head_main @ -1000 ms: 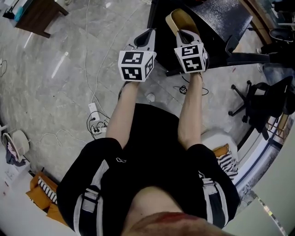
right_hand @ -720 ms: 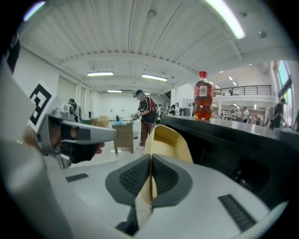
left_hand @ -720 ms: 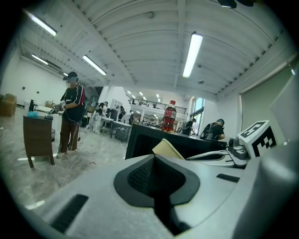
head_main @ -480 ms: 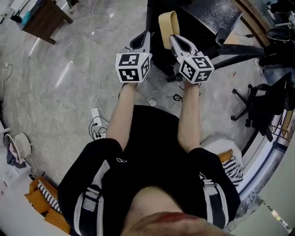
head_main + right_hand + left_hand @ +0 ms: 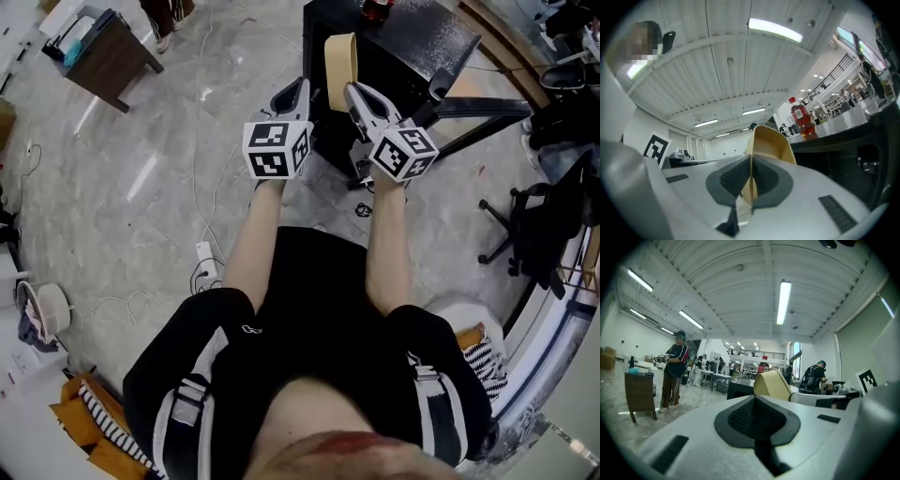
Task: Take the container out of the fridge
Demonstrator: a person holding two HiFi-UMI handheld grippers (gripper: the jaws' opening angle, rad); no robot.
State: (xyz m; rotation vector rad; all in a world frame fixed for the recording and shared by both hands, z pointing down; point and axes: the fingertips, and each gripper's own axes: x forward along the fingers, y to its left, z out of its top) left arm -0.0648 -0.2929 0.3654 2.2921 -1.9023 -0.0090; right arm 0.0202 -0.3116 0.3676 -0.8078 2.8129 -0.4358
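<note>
A tan, open container (image 5: pixel 339 66) is held by its rim in my right gripper (image 5: pixel 355 92), whose jaws are shut on the thin wall. In the right gripper view the container (image 5: pixel 772 139) rises above the right gripper (image 5: pixel 751 174), its wall clamped between the dark pads. My left gripper (image 5: pixel 297 88) hovers just left of the container with jaws shut and nothing in them. The left gripper (image 5: pixel 757 398) looks past the container (image 5: pixel 771 383). Both are in front of a low black fridge (image 5: pixel 417 42).
A red bottle (image 5: pixel 800 117) stands on the black fridge top. A wooden side table (image 5: pixel 105 58) is at the far left. An office chair (image 5: pixel 539 220) stands at the right. Cables and a power strip (image 5: pixel 204 255) lie on the floor. A person (image 5: pixel 674 371) stands far off.
The right gripper has turned its marker cube and lifted the container slightly, now more upright. Both grippers sit a little nearer the black fridge in the view.
</note>
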